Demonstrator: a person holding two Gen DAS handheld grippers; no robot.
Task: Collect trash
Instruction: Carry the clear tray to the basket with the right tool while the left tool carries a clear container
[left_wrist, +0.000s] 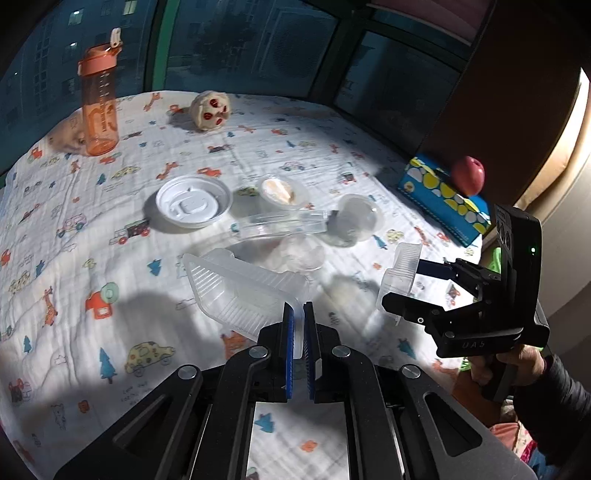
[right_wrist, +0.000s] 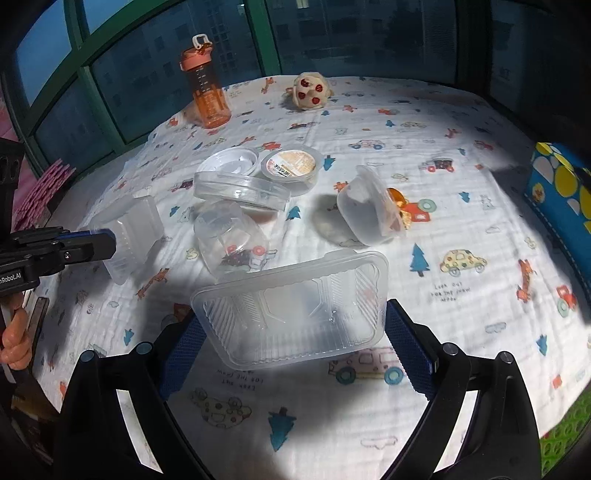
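Your left gripper (left_wrist: 298, 308) pinched just the thin rim of a small clear tub (left_wrist: 236, 291), and your right gripper (right_wrist: 292, 317) hugged a clear tray (right_wrist: 295, 339) above the cloth (right_wrist: 461, 177), so either could have slipped and dropped.

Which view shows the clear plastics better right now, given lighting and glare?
Left wrist view: bright central patch, dark corners; the tipped clear cup nearly washes out into the cloth. Right wrist view: same spotlit table, but the rectangular tray in the right gripper shows crisp ribs; fisheye bends the window frames.
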